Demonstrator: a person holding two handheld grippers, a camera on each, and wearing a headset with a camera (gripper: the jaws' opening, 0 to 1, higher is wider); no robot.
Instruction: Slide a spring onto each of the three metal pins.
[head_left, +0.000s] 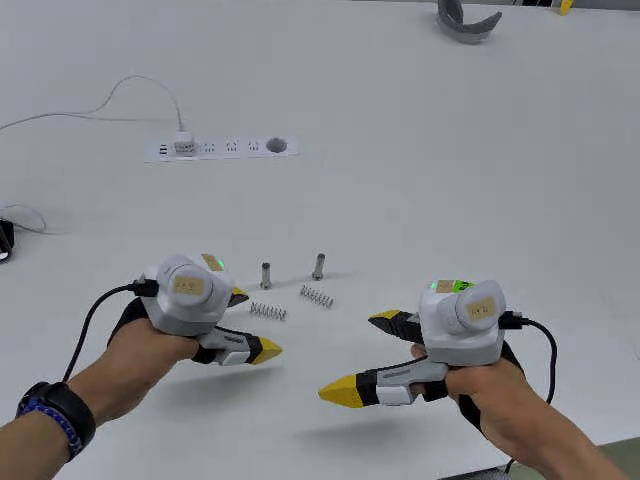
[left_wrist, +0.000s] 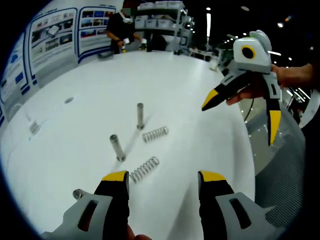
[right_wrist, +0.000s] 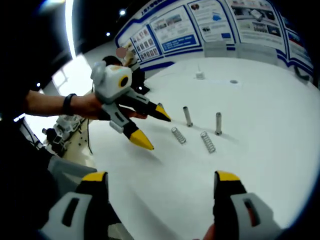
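Note:
Two upright metal pins (head_left: 266, 275) (head_left: 319, 266) stand on the white table. Two loose springs (head_left: 268, 311) (head_left: 316, 296) lie flat just in front of them. My left gripper (head_left: 255, 322) hovers open to the left of the springs, holding nothing. My right gripper (head_left: 357, 355) is open too, nearer the front edge on the right. In the left gripper view the springs (left_wrist: 144, 169) (left_wrist: 155, 134) lie ahead of the open jaws (left_wrist: 164, 176), and a third pin (left_wrist: 79, 193) stands at the lower left. The right gripper view shows pins (right_wrist: 187, 116) (right_wrist: 218, 123) and springs (right_wrist: 178, 135) (right_wrist: 207, 141).
A white power strip (head_left: 220, 148) with a plugged-in cable lies further back. A grey curved object (head_left: 468, 20) sits at the far edge. A person (left_wrist: 122, 25) stands beyond the table. The table's front edge (head_left: 560, 455) runs close under my right hand.

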